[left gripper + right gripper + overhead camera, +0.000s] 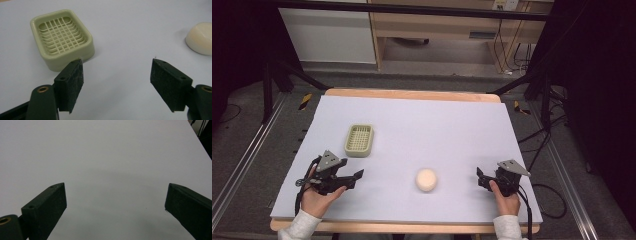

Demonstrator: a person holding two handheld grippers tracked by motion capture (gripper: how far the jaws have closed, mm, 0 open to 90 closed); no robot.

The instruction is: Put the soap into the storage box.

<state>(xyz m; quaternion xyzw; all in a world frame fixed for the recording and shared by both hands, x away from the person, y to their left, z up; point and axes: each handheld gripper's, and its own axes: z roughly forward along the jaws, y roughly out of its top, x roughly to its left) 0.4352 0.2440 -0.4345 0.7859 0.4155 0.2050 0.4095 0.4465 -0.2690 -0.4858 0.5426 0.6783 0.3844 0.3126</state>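
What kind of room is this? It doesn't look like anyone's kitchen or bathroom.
Probably a lab or test workspace set up for recording. A table under a plain pale sheet stands among dark curtains and metal framing, cables trail over the floor, and a person holds a claw in each hand.

Pale green lattice soap dish, cream soap, lilac table

One pale green soap dish and one cream bar of soap lie on one table covered in white. Two hand-held grippers — the left hand-held gripper and the right hand-held gripper — sit at its near edge, each with two black jaws, each in one hand.
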